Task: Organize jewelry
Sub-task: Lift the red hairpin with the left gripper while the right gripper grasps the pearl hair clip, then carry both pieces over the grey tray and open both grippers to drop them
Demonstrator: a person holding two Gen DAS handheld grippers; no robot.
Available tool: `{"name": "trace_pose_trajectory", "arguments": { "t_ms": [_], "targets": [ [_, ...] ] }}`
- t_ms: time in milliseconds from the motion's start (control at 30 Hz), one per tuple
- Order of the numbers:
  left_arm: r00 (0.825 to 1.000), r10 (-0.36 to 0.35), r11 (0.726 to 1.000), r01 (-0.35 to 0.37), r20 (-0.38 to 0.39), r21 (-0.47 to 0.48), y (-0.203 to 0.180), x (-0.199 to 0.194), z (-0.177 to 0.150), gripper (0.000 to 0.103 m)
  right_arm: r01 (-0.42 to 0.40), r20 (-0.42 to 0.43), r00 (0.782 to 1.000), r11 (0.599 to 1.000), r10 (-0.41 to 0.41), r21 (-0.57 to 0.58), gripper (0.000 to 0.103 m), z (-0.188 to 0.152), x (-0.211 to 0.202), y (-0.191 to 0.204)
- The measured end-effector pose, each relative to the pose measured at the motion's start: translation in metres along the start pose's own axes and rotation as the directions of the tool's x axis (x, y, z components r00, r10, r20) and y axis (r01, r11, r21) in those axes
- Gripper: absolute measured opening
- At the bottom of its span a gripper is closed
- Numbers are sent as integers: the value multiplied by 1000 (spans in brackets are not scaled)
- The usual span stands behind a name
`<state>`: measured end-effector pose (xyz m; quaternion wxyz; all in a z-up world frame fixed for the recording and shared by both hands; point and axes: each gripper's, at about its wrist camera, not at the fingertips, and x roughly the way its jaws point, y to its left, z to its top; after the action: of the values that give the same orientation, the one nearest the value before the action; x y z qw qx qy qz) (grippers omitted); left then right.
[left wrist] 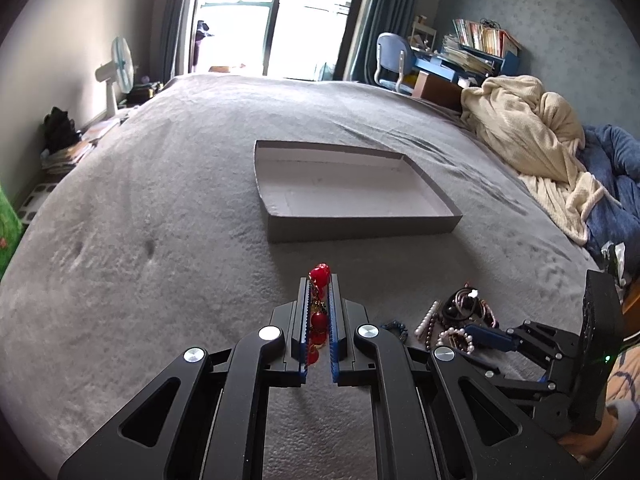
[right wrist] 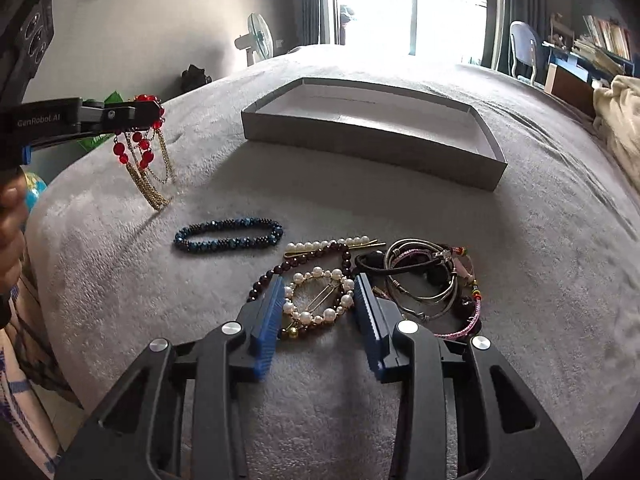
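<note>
Fingers: left gripper (right wrist: 154, 114) clamps red bead necklace (right wrist: 140, 148) | right gripper (right wrist: 318, 294) spread | "GenRobot.AI"

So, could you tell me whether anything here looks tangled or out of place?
Yes: beside the right gripper, the silver wire bangles, black hair tie and pink cord lie tangled in one heap, while the grey cardboard tray holds nothing.

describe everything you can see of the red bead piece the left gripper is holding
The red bead piece is a string of glossy, translucent red beads linked with thin gold-looking chains ending in a tassel. The left gripper is shut on its top; the rest hangs freely, tassel tip about reaching the grey bedspread, left of the grey box.
</note>
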<state>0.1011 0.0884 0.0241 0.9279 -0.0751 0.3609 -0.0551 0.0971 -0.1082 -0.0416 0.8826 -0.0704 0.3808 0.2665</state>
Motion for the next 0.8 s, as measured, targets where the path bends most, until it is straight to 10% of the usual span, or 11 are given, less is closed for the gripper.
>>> {"name": "trace_pose_trajectory", "arguments": {
  "t_ms": [367,500,800],
  "targets": [
    [1000,-23,1000,23,7,11,2,-2,20,9,-38,116,993,996,29,78,35,36,-30,-24],
    [1000,-24,999,24,1,23,1,4,28,9,-94,148,987,979,68,179,18,39,-28,-46],
    [1000,-26,999,27,-16,33,2,16,33,9,-73,49,997,987,66,145,18,29,-10,-42]
  ]
}}
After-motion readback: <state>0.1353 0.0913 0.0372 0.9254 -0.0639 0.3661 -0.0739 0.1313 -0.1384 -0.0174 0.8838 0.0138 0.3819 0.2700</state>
